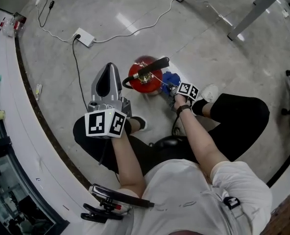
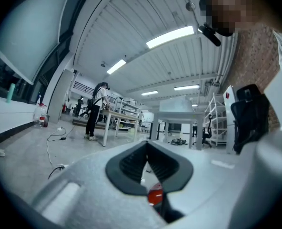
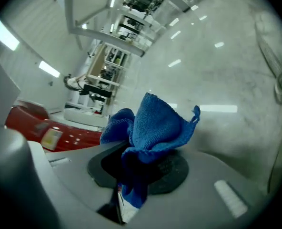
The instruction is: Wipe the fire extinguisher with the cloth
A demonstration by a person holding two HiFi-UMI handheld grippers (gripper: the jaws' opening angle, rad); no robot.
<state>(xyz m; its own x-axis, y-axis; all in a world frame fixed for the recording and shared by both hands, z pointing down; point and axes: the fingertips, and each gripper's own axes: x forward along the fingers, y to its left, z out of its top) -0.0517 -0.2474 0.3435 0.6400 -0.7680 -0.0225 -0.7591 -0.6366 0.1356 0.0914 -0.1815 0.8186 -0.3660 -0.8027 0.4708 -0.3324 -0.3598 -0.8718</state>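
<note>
Head view: your left claw [image 1: 108, 72] hangs just left of the red fire extinguisher [image 1: 144, 78], which stands on the floor [image 1: 208, 48]. In the left gripper view, this claw's jaws are pressed together with nothing between them, and a sliver of red shows past them. At the extinguisher's right side, your right claw [image 1: 172, 86] pinches the blue cloth [image 1: 168, 77], which seems to touch the red body. The right gripper view shows the cloth bunched up above the jaws.
</note>
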